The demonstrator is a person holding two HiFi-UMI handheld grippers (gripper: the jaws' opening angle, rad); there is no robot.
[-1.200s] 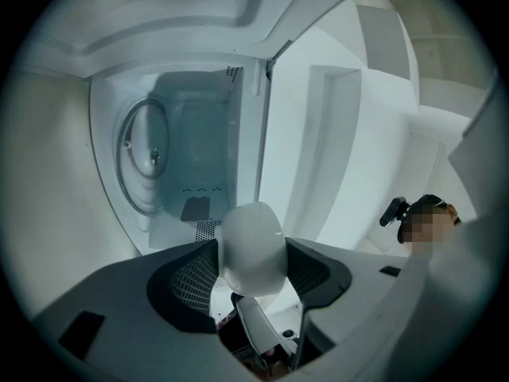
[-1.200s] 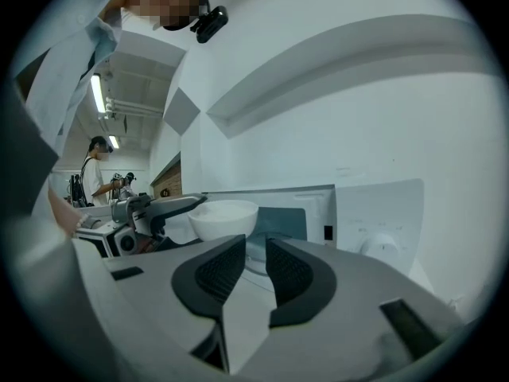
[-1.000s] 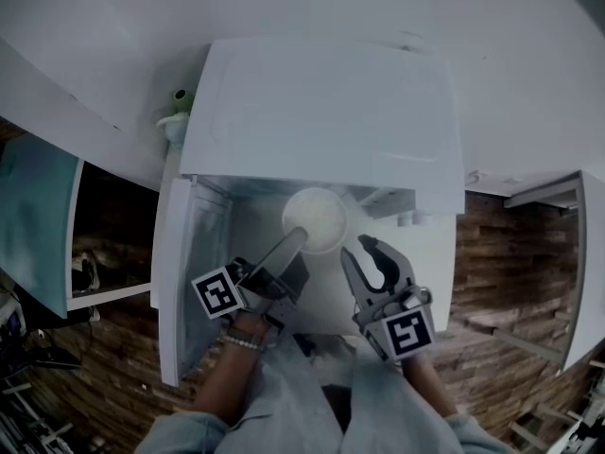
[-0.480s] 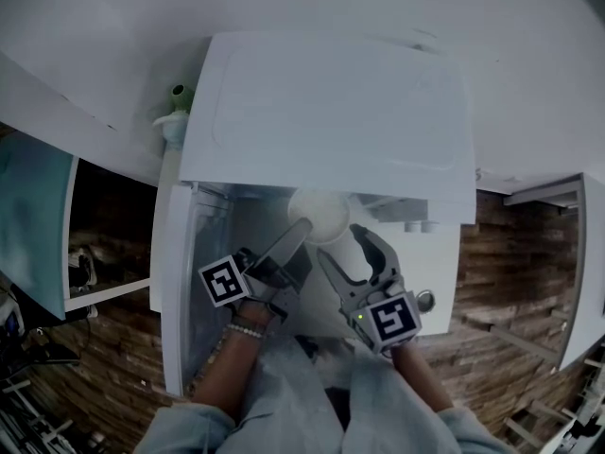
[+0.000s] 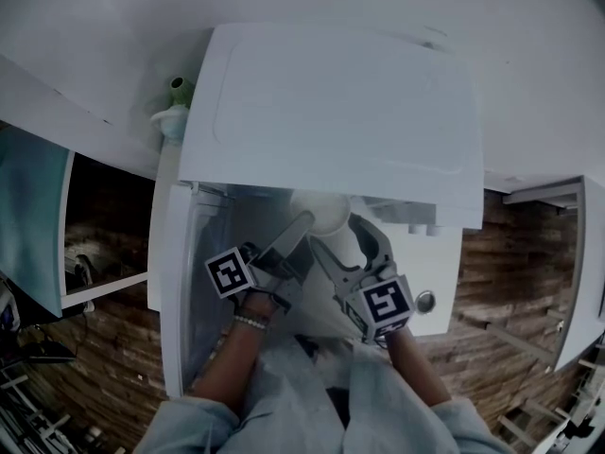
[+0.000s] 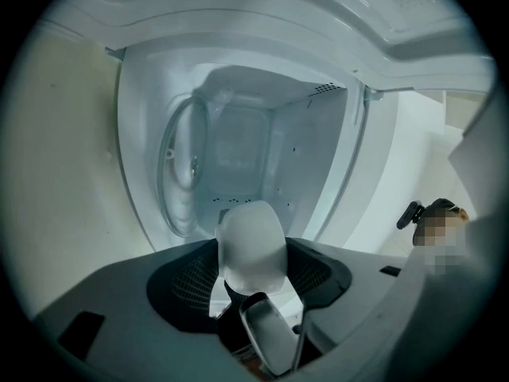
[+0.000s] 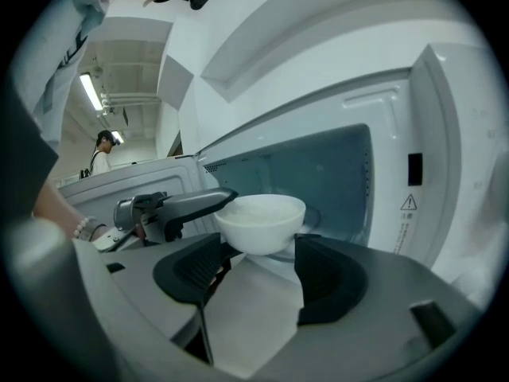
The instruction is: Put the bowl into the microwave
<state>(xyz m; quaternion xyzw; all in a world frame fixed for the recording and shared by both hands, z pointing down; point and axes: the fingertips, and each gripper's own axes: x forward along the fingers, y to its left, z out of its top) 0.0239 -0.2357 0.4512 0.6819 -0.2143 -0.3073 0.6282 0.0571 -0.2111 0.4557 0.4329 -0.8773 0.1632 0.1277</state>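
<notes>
A white bowl (image 5: 324,212) hangs at the mouth of the open white microwave (image 5: 331,102), half hidden under its top edge. My left gripper (image 5: 301,225), rolled on its side, is shut on the bowl (image 6: 250,245) and holds it from the left by the rim. In the right gripper view that grip shows at the bowl's (image 7: 261,220) left edge. My right gripper (image 5: 338,236) is close on the bowl's near right side with its jaws opening. Its pads (image 7: 330,281) flank the bowl's base without pressing it. The lit cavity (image 6: 238,142) lies straight ahead of the left gripper (image 6: 253,281).
The microwave door (image 5: 180,291) stands open at the left. A control knob (image 5: 424,301) is on the right front panel. A green and white object (image 5: 175,107) sits beside the microwave. A dark open cabinet (image 5: 104,235) is at the left. A person (image 7: 102,146) stands far off.
My right gripper has moved left and forward up to the bowl, and its jaws have spread wider. The left gripper has carried the bowl a little deeper under the microwave's top.
</notes>
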